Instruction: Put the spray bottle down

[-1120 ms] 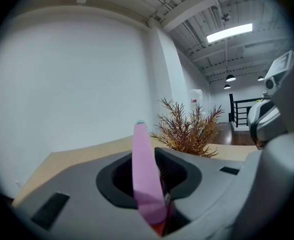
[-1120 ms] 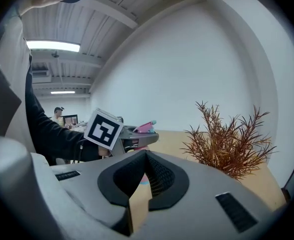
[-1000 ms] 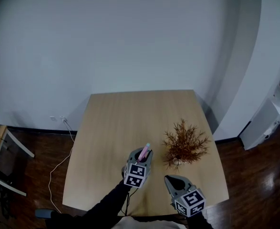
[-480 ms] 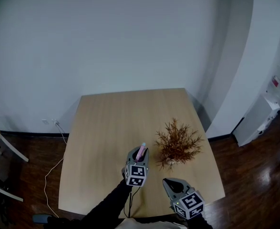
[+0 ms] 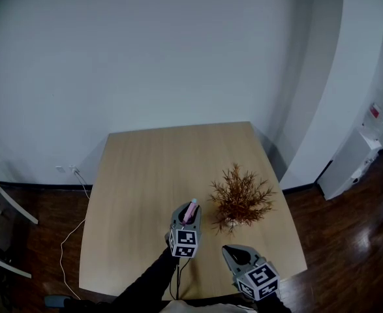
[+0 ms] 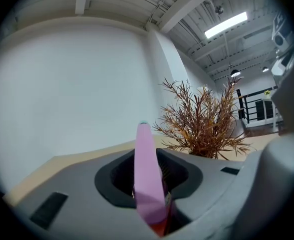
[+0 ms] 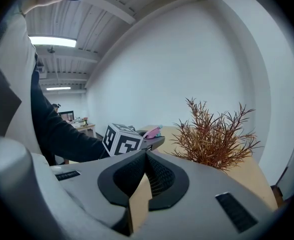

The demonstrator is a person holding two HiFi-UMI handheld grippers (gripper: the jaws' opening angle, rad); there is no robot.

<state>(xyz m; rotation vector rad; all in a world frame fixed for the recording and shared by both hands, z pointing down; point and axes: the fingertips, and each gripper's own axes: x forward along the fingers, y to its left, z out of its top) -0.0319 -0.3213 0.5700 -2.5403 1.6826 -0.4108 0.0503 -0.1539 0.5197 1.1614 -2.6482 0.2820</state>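
A slim pink spray bottle (image 5: pixel 191 209) stands upright between the jaws of my left gripper (image 5: pixel 189 215), low over the wooden table (image 5: pixel 152 168) near its front edge. In the left gripper view the bottle (image 6: pixel 148 179) fills the gap between the jaws, which are opening but still hold it. From the right gripper view, the bottle's pink top (image 7: pixel 152 131) pokes out of the left gripper (image 7: pixel 149 140). My right gripper (image 5: pixel 230 249) hovers at the table's front right, its jaws (image 7: pixel 147 153) shut and empty.
A dry reddish-brown plant (image 5: pixel 240 199) in a small vase stands just right of the left gripper and close in front of both (image 6: pixel 204 126) (image 7: pixel 217 136). A white cable (image 5: pixel 74 230) trails on the dark floor at left. A water dispenser (image 5: pixel 364 155) stands at right.
My left gripper has sunk a little toward the table's front with the pink bottle still in it. The right gripper has stayed where it was.
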